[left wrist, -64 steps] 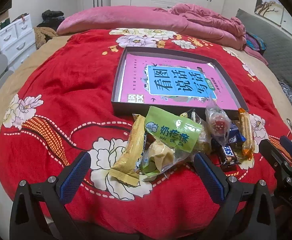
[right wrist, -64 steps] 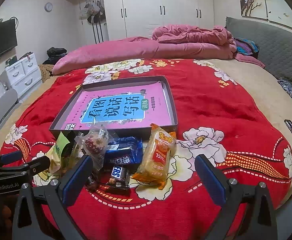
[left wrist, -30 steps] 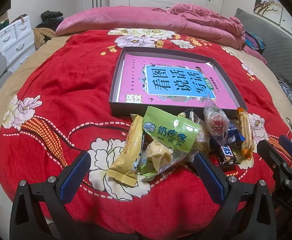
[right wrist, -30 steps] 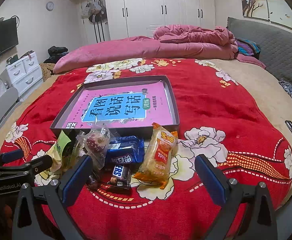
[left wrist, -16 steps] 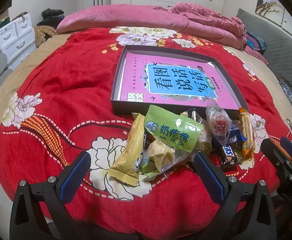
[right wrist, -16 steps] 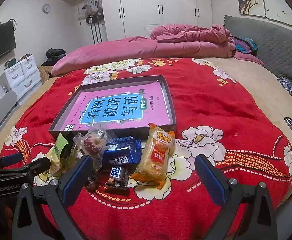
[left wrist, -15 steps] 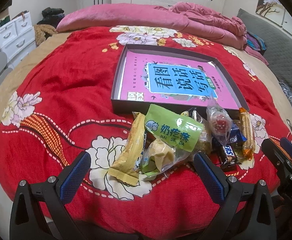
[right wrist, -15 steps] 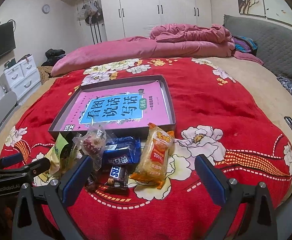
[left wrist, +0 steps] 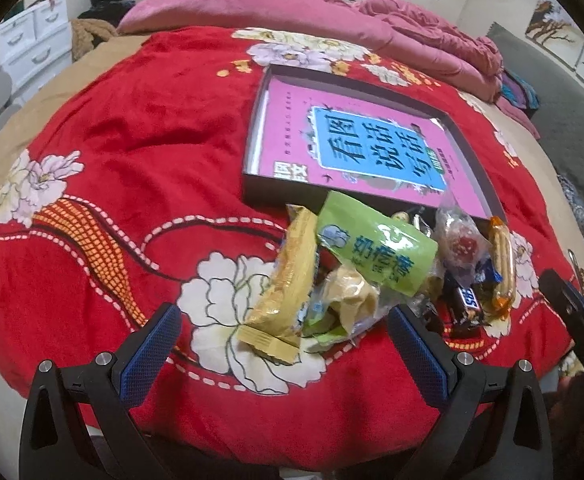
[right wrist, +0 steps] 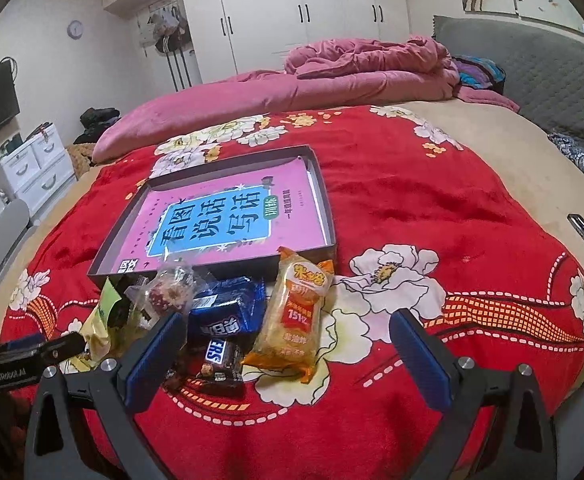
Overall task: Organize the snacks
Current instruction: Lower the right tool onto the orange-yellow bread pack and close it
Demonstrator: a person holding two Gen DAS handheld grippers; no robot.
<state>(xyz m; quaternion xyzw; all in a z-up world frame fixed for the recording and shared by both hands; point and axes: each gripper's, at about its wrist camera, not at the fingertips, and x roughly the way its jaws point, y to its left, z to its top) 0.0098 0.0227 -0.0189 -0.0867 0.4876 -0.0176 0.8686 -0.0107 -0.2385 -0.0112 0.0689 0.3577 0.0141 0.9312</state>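
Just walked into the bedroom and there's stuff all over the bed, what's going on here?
A person is holding a hand-held gripper in each hand over a pile of snacks on the red blanket. The left hand-held gripper and the right hand-held gripper are both open and hold nothing. The dark tray behind the pile holds only a pink book, so no snack is in it yet.

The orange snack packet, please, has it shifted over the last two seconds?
No. The orange snack packet still lies with its top end at the front right corner of the dark tray.
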